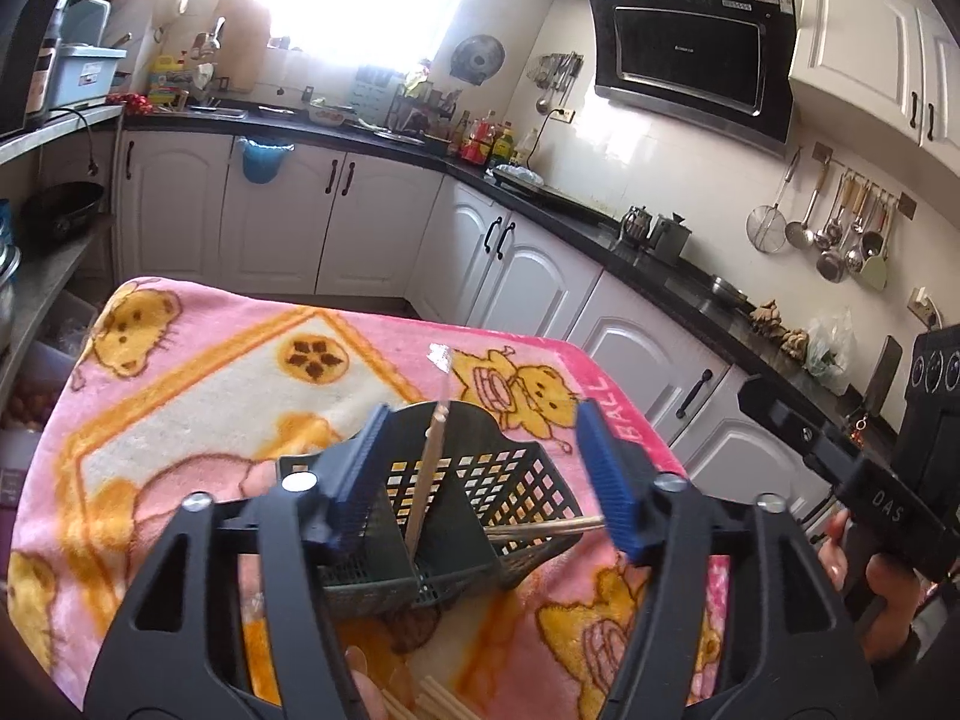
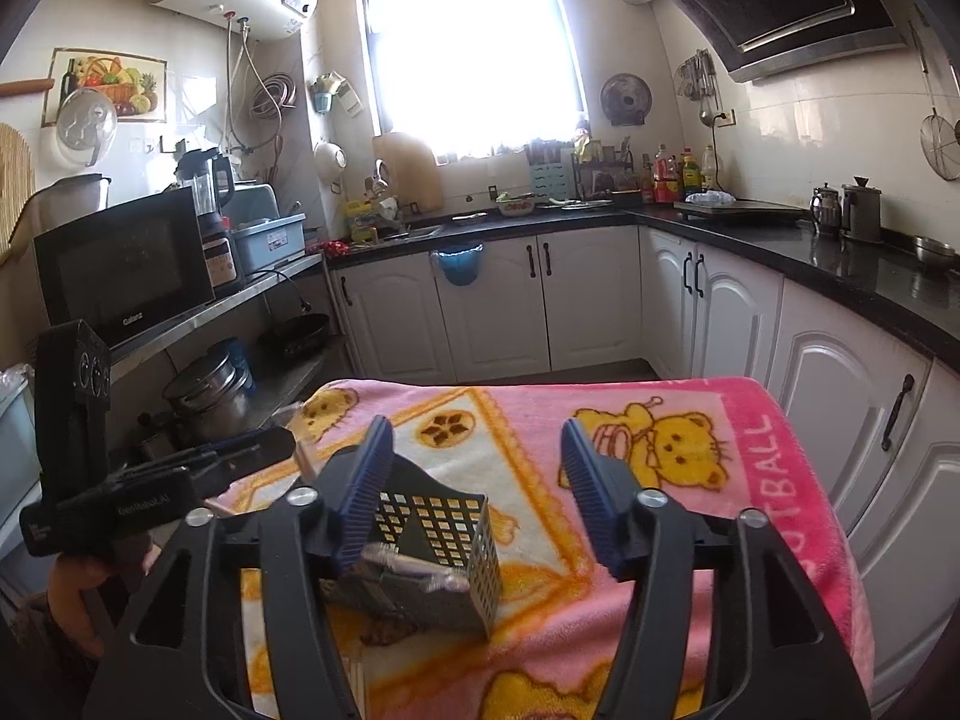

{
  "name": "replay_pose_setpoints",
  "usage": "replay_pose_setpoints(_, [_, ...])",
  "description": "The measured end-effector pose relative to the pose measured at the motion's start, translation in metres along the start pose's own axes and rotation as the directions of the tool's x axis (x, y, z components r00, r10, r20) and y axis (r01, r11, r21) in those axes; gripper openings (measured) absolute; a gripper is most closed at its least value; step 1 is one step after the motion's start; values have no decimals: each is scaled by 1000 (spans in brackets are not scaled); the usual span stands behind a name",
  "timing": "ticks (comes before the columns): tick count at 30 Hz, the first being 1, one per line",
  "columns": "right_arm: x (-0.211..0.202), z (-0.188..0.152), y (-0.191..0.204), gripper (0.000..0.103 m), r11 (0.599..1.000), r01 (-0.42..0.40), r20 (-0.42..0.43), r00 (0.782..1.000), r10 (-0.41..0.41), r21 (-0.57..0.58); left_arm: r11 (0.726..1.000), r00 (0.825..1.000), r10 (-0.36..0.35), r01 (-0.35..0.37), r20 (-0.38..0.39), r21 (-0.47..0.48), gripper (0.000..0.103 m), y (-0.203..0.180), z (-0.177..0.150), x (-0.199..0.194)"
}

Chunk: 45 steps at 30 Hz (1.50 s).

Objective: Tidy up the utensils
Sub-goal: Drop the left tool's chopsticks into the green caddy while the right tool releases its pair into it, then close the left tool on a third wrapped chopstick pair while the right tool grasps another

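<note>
A pink blanket (image 1: 198,396) printed with yellow bears covers the surface in the middle of a kitchen with white cabinets and black countertops. On it stands a dark green mesh utensil holder (image 1: 480,492) divided into compartments.

In the left wrist view, the left hand-held gripper (image 1: 486,474) has its jaws spread wide, one blue ribbed pad to each side of the holder, and neither pad presses on anything. The holder sits between and just beyond the fingertips. A pale wooden chopstick (image 1: 427,480) stands nearly upright in a middle compartment, leaning slightly, with its top rising above the rim. A second, flatter utensil (image 1: 543,527) lies slanted across the right compartment, its end pointing toward the right pad. At the bottom edge, more pale chopsticks (image 1: 432,699) lie on the blanket beneath the gripper body.

In the right wrist view, the right hand-held gripper (image 2: 474,492) is likewise wide open and holds nothing. The holder (image 2: 432,546) lies toward its left pad, which overlaps the holder's near left corner in the picture; whether they touch cannot be told. The right pad stands well clear over bare blanket. Plastic-wrapped utensils (image 2: 414,570) rest slanted inside the holder.
</note>
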State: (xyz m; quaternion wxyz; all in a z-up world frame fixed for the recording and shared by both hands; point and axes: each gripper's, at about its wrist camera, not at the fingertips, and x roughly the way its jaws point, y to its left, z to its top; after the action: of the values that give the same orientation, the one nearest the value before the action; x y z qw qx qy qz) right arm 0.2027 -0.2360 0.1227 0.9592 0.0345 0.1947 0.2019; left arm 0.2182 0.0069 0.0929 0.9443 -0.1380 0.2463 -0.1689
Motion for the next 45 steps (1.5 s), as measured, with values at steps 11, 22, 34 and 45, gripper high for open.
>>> replay_pose_setpoints(11, [-34, -16, 4, 70, 1000, 7, 20, 1000, -7, -20, 999, 997, -10, 7, 80, 37, 92, -11, -5, -45])
replay_pose_setpoints(22, [-56, -33, 15, 71, 999, -10, 17, 1000, 11, -41, 999, 997, 17, -20, 78, 39, 92, -10, -27, -65])
replay_pose_setpoints(34, [-53, -63, 34, 71, 996, -41, -64, 997, 36, -74, 996, 996, 86, -86, -11, 34, 92, 7, -69, -71])
replay_pose_setpoints(45, [-39, -92, 61, 71, 988, -99, -156, 985, 80, -117, 988, 984, 153, -156, -95, -21, 92, 35, -103, -67])
